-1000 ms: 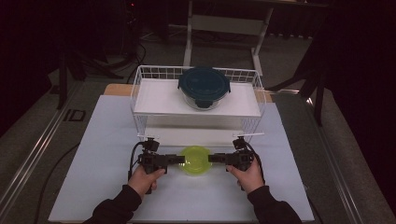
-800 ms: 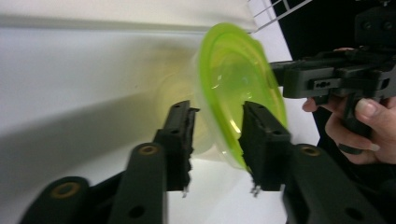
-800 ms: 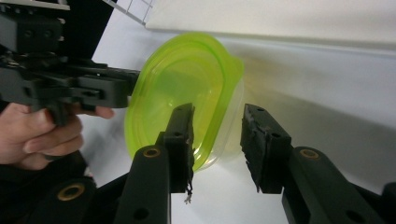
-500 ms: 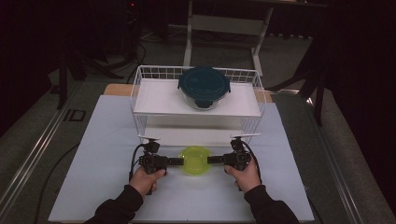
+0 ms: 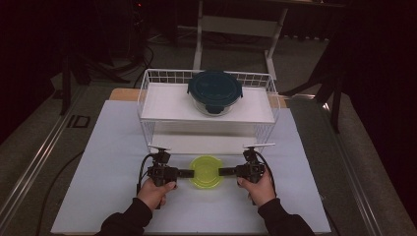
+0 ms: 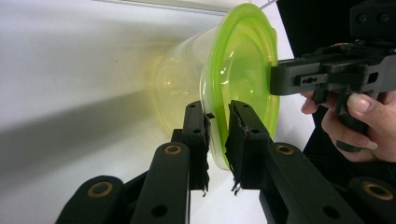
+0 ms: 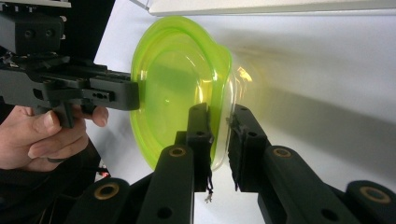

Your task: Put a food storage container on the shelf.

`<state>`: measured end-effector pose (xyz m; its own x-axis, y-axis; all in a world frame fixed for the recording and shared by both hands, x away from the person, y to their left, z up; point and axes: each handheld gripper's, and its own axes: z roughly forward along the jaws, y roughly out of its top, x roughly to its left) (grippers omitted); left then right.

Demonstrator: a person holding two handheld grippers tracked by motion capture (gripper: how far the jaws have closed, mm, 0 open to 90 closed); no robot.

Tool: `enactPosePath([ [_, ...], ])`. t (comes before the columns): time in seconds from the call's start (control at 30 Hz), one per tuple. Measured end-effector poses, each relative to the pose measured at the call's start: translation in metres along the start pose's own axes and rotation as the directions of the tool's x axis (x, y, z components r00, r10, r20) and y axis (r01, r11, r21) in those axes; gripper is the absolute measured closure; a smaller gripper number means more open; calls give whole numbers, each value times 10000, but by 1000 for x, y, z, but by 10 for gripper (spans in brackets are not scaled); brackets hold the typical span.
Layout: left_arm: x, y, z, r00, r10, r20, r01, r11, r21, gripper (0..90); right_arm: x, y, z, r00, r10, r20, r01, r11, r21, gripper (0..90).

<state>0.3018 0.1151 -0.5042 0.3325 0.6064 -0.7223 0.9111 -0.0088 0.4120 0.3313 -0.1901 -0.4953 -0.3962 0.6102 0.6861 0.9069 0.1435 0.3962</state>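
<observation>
Green-lidded container [image 5: 206,172] on the white tabletop [image 5: 108,162], just before the wire rack [image 5: 147,98]. Left hand-held gripper [image 6: 217,133] and right hand-held gripper [image 7: 221,135] just closing, each now clamped on the lid's rim from opposite sides.

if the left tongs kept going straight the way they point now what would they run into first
The left tongs, whose jaws have just been closing, already pinch the rim of the green-lidded container. Going straight on, they would push into it first; past it, roughly in line, the right tongs grip the opposite rim.
</observation>
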Motion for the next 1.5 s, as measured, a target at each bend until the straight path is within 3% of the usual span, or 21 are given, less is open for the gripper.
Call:
enactPosePath([
  [0.2,-4,-3,-2,9996,75,-285,-73,10000,47,802,7,-6,-1,9999,-121,17,121,9999,120,812],
  [0.5,-19,-3,-18,9986,537,34,-535,9974,-476,804,23,-6,-15,9986,-519,-36,518,9985,-189,812],
  [0.73,-31,-1,-30,9954,946,134,-937,9940,-558,807,36,-6,-24,9963,-858,-6,857,9958,-333,812],
  [1.07,-51,4,-51,9915,1242,393,-1208,9895,-798,806,58,-1,-42,9913,-1311,-123,1302,9896,-606,812],
  [1.5,-79,12,-74,9820,1803,553,-1735,9786,-1102,810,81,4,-63,9854,-1691,-189,1666,9814,-950,811],
])
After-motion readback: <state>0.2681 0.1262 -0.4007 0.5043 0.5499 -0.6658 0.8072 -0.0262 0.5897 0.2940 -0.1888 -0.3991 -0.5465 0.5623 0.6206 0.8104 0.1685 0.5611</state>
